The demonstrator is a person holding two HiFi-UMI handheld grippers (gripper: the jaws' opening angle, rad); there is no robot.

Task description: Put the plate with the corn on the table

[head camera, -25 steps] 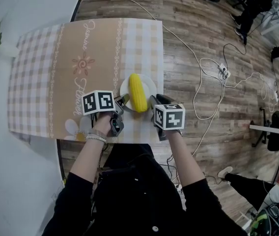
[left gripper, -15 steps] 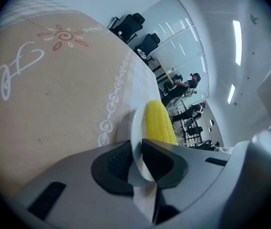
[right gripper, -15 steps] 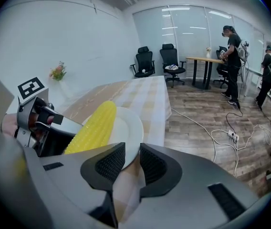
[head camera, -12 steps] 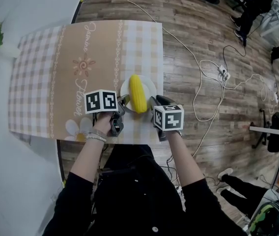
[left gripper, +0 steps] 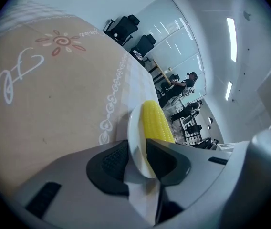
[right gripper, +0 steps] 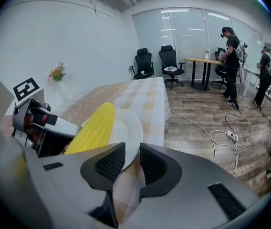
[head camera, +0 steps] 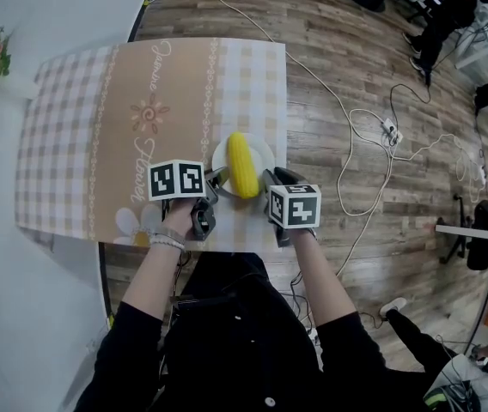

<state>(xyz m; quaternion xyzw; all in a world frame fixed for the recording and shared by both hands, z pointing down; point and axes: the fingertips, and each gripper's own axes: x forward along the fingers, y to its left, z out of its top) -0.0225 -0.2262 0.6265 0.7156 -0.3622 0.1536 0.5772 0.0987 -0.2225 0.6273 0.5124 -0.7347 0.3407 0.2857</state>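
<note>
One corn cob (head camera: 243, 165) lies on the white plate (head camera: 264, 150), set at the table's (head camera: 81, 144) near edge; from our head we miss what the gripper views show: left gripper's (left gripper: 138, 161) jaws just opened loose around the rim, right gripper (right gripper: 132, 163) pinching the opposite rim.

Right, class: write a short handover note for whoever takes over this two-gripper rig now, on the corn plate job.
Left gripper: open. Its jaws have just been opening, and the white plate's rim stands between them unpinched.
Right gripper: jaws on either side of the plate's other rim. Whether they press on it cannot be told.
Things: the plate, with the corn cob on it, appears to rest on the checked tablecloth near the table's front edge.
Done: plate set down.
Left: probably release the right side and draw both grippers back.
</note>
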